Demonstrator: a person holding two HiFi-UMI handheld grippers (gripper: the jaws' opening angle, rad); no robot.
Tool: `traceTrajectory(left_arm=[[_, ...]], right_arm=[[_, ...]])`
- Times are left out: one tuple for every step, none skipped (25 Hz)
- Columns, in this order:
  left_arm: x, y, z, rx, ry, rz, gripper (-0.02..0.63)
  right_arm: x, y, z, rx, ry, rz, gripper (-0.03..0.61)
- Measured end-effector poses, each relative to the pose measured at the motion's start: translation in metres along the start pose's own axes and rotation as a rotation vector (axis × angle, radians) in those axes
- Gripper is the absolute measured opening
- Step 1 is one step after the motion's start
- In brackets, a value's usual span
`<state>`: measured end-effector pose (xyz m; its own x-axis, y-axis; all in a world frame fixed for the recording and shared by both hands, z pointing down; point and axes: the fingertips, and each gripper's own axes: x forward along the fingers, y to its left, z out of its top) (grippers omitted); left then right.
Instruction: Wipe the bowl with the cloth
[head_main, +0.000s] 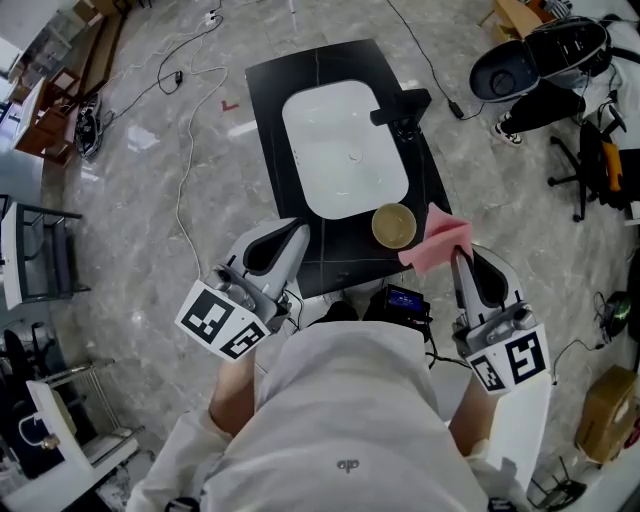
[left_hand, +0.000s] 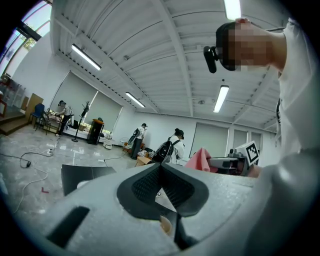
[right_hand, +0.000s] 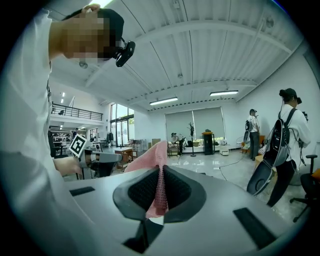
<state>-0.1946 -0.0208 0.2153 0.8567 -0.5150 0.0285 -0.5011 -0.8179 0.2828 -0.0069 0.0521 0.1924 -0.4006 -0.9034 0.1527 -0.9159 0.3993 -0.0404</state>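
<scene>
One bowl (head_main: 394, 226) sits near the counter's (head_main: 268, 130) front edge; right hand-held gripper (head_main: 458, 256) pinches cloth (head_main: 437, 241), left hand-held gripper (head_main: 297, 232) closed, empty.

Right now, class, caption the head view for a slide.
Right hand-held gripper holds pink cloth beside round tan bowl on black countertop.

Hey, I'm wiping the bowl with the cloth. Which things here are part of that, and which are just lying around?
For the job: bowl; pink cloth, held in the shut right gripper; left gripper, shut and empty.

Just lying about: white sink; black faucet; floor cables; office chair; cardboard box.
</scene>
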Motion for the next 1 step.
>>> traceTrajectory(left_arm=[[0.0009,-0.0005,-0.0005,0.000,0.002,0.000,0.012]], right_arm=[[-0.0004,-0.0008,0.0001,-0.001,0.000,-0.001,0.015]])
